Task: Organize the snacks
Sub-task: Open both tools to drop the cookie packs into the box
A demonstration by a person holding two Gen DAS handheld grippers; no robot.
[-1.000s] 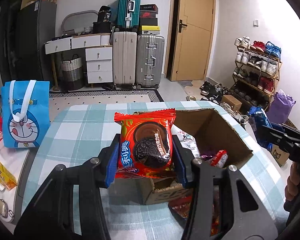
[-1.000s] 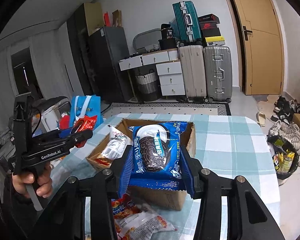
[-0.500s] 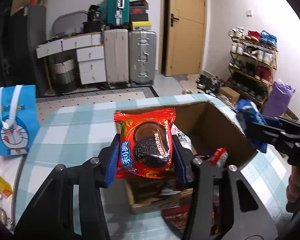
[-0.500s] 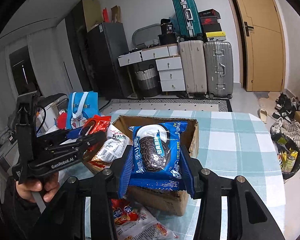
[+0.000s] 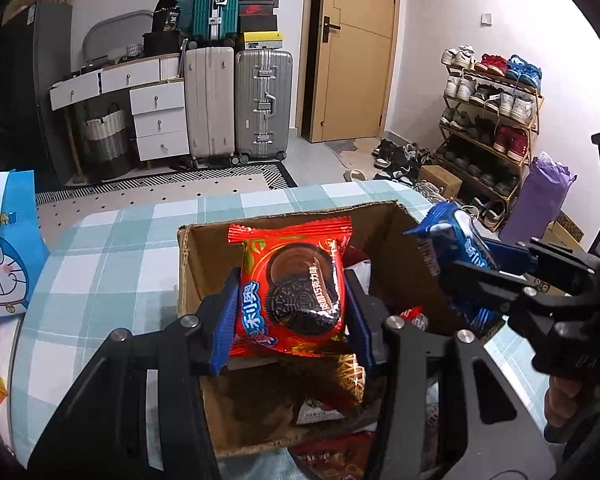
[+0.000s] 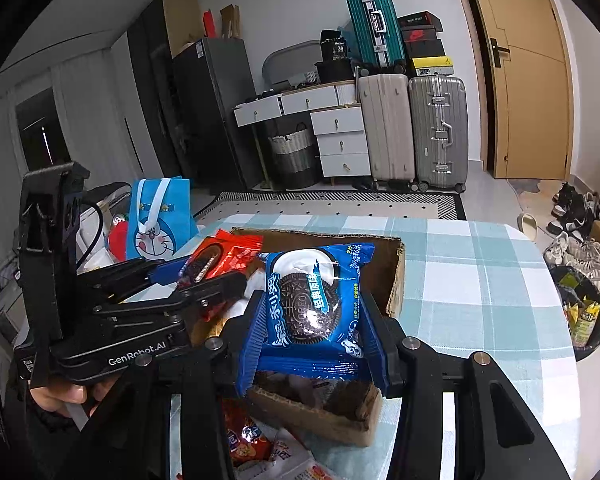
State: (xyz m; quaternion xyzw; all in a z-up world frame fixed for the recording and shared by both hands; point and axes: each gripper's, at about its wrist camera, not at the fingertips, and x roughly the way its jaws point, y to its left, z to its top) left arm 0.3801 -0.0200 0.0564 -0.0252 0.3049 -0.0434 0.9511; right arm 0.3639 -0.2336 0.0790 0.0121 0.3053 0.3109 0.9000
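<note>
My left gripper (image 5: 292,312) is shut on a red cookie packet (image 5: 292,292), held over the open cardboard box (image 5: 188,264) on the checked tablecloth. My right gripper (image 6: 312,316) is shut on a blue cookie packet (image 6: 312,300), also above the box (image 6: 396,280). In the left wrist view the right gripper (image 5: 460,264) reaches in over the box's right wall with the blue packet (image 5: 456,236). The right wrist view shows the left gripper (image 6: 204,276) with the red packet (image 6: 220,256) over the box's left side. Several snack packets lie inside the box.
Loose snack packets (image 6: 260,448) lie on the table in front of the box. A blue cartoon tote bag (image 6: 160,220) stands to the left of the table. Suitcases (image 5: 260,100), drawers and a shoe rack (image 5: 488,120) line the room behind. A bin (image 6: 580,316) sits on the floor at right.
Both grippers have moved forward and lower, over the box's opening, each still holding its packet. The left one came in from the left, and the two now stand closer together.
</note>
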